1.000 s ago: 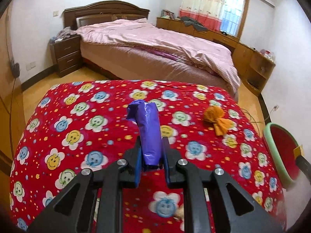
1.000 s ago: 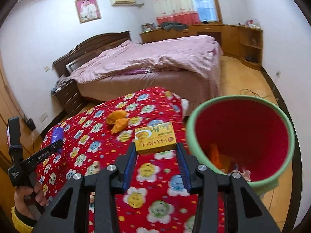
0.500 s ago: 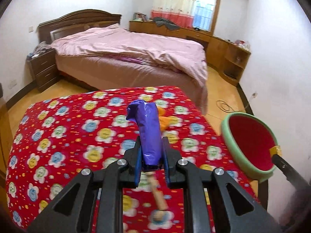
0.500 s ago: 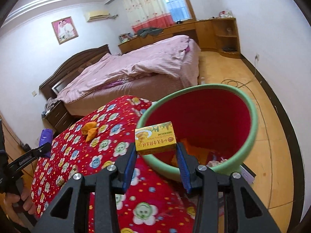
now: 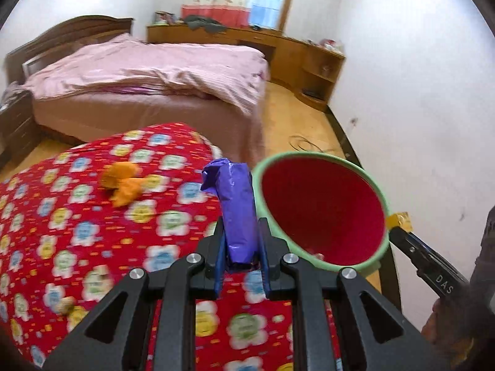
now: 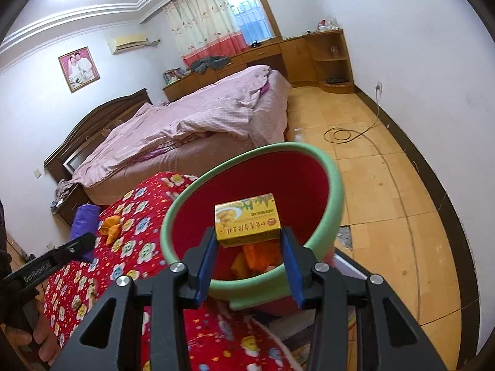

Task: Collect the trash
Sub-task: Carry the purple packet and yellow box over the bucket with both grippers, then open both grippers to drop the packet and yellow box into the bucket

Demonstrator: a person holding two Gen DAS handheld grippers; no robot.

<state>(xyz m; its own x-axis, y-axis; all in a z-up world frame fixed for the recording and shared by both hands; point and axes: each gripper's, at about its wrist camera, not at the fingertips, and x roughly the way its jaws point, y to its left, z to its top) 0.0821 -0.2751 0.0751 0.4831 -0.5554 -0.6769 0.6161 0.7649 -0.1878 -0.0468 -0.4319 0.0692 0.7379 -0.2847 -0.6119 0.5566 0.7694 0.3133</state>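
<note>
My left gripper (image 5: 239,241) is shut on a crumpled purple wrapper (image 5: 235,204) and holds it above the red flowered table cover, just left of the red bin with a green rim (image 5: 383,204). My right gripper (image 6: 247,244) is shut on a yellow snack box (image 6: 247,222) and holds it over the mouth of the bin (image 6: 337,185), which has orange trash inside. The box also shows in the left wrist view (image 5: 399,220) at the bin's right rim. An orange crumpled piece (image 5: 122,182) lies on the cover; it also shows in the right wrist view (image 6: 110,227).
The table cover (image 5: 92,232) fills the lower left. A small tan scrap (image 5: 65,303) lies near its left front. A bed with pink bedding (image 5: 148,74) stands behind. A wooden cabinet (image 5: 309,58) lines the back wall. A cable (image 6: 343,133) lies on the floor.
Both grippers have moved right toward the bin. The right gripper now holds the yellow box over the bin's mouth. The left gripper with the purple wrapper is close to the bin's left rim.
</note>
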